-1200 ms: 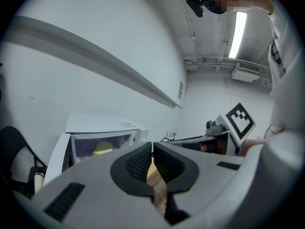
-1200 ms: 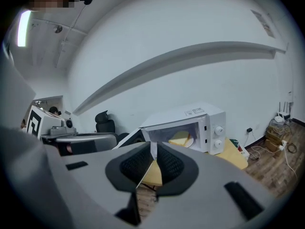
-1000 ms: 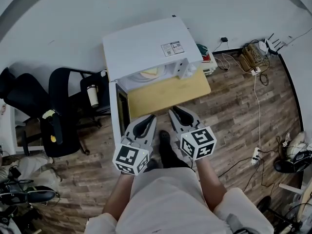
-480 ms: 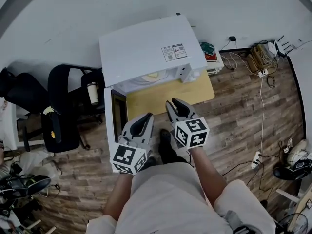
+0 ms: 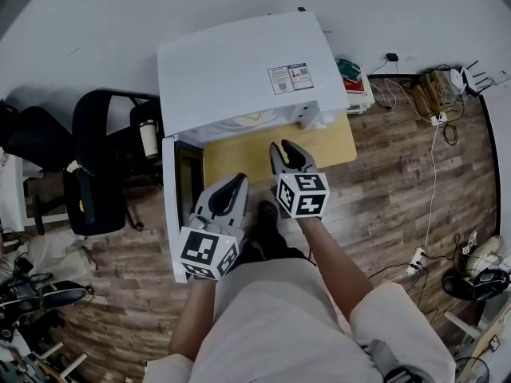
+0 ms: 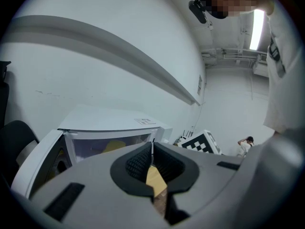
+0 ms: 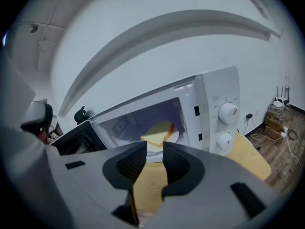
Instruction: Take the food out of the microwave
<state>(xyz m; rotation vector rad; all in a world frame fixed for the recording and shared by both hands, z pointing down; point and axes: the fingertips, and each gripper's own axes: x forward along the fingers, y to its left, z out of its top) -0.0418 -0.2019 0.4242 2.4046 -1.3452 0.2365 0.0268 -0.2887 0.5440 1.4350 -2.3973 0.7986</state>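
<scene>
The white microwave (image 5: 239, 70) stands on a wooden table (image 5: 331, 144), its door (image 5: 170, 214) swung open to the left. Inside, a yellow slice of food (image 7: 157, 130) lies on a white plate (image 7: 172, 138); the head view shows only a sliver of it (image 5: 251, 119). My right gripper (image 7: 155, 147) points at the cavity from short of it. Its jaws have just been opening and stand open, with nothing between them. My left gripper (image 6: 152, 148) is shut and empty beside the door, farther back (image 5: 238, 180) than the right (image 5: 285, 145).
Two knobs (image 7: 228, 112) sit on the microwave's right panel. Black office chairs (image 5: 96, 166) stand left of the table, one with a cup (image 5: 148, 138). Cables and a power strip (image 5: 431, 86) lie on the wood floor at the right. A person (image 6: 246, 144) stands far off.
Both grippers have moved forward toward the microwave, the right one farther, now over the table's near edge. The left has drawn level with the open door.
</scene>
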